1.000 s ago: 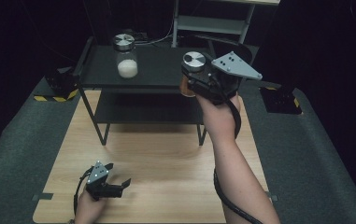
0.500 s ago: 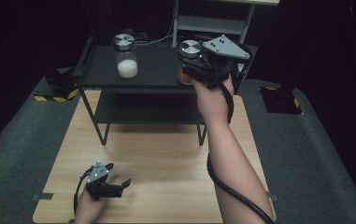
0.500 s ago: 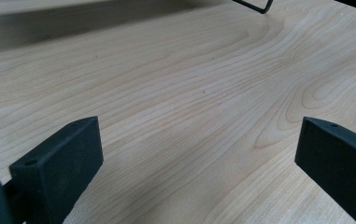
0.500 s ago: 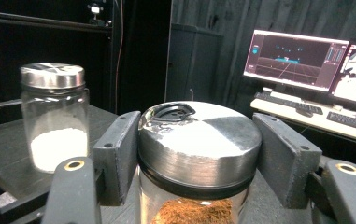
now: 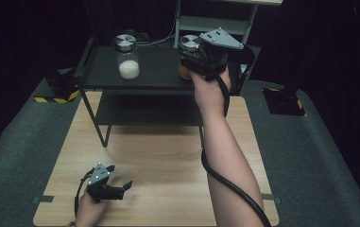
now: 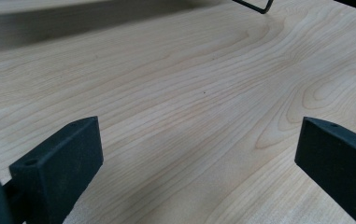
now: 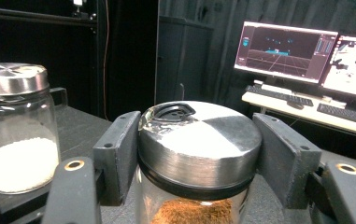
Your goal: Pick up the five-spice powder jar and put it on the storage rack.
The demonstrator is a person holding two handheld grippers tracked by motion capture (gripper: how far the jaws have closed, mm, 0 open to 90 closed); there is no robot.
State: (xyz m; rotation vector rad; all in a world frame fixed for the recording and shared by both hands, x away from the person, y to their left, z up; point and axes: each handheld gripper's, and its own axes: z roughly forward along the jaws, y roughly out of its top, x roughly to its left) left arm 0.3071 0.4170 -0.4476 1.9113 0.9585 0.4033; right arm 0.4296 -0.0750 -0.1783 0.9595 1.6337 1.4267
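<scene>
Over black shelf [image 5: 154, 75], right claw [image 7: 194, 154] clamps brown-powder jar [image 7: 199, 140].

Left gripper [image 6: 199, 158] jaws wide apart, nothing between them, above pale wooden tabletop [image 6: 189, 84]

A lab or recording studio: black curtains [image 5: 36, 28] wall in a wooden table [image 5: 168, 161] on grey matting [image 5: 319, 156], hazard-striped stand feet [image 5: 57, 97] flank it, and a desk behind carries monitors [image 7: 285, 51] and keyboards [image 7: 278, 95].
</scene>
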